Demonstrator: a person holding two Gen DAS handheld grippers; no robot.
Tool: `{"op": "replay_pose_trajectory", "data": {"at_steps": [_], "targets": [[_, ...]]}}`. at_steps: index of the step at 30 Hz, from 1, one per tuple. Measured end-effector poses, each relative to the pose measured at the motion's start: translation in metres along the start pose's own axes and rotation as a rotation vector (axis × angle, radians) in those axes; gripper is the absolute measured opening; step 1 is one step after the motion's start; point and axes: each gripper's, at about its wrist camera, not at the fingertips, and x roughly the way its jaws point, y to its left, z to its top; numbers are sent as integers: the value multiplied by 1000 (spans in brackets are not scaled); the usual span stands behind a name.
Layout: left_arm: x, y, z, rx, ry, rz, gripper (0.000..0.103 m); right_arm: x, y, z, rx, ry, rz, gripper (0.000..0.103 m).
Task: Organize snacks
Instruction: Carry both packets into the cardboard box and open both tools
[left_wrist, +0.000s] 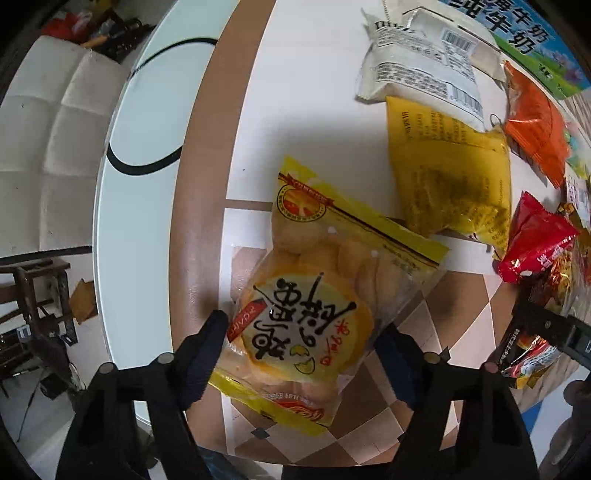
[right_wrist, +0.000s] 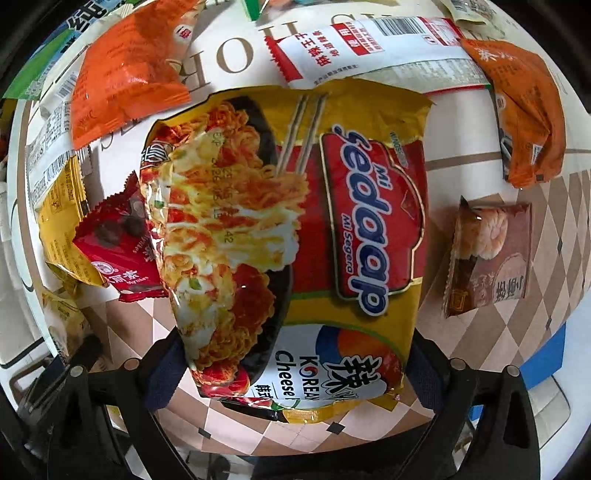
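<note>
A clear and yellow bag of round cakes (left_wrist: 317, 280) lies on the tiled table top (left_wrist: 314, 110) near its left rim. My left gripper (left_wrist: 299, 343) points down over the bag's near end, and both dark pads (left_wrist: 207, 350) rest against the bag's sides. In the right wrist view a large yellow and red Mi Sedaap noodle pack (right_wrist: 332, 229) lies flat. My right gripper (right_wrist: 295, 369) straddles its near end, open, with the fingers just outside the pack's edges. The same pack (left_wrist: 528, 358) shows at the right edge of the left wrist view.
A white bag (left_wrist: 417, 62), a yellow bag (left_wrist: 454, 177), orange packets (left_wrist: 535, 125) and a red packet (left_wrist: 535, 240) crowd the table's right side. Around the noodle pack lie orange packets (right_wrist: 122, 74), a red packet (right_wrist: 118, 251) and a brown shrimp packet (right_wrist: 491, 254). A white sofa (left_wrist: 55, 122) stands beyond the rim.
</note>
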Motion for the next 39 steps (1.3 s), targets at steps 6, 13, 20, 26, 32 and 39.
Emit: {"op": "replay_pose_trajectory", "data": {"at_steps": [6,13,20,26,32,39], "targets": [[-4,-11,-11,-7,-32,29,60,6,3,-1,-17,-33,-30,91],[-7,-9,-25,-59,-40,17,52,17,1,-23,-43,-65,-30,90],[-35,-17,-35,-89,-81,-3,51,8,-19,-57,-96,-89,49,82],[-75,-42,-31,-86,-114,-79,51,6,-31,-75,-124,-111,113,82],[-146,-62,-4,-54,-187,-199,51,-23,-48,-98,-145,-132,211,82],[-222,-87,79,-20,-275,-290,51,-49,-46,-80,-182,-166,303,82]]}}
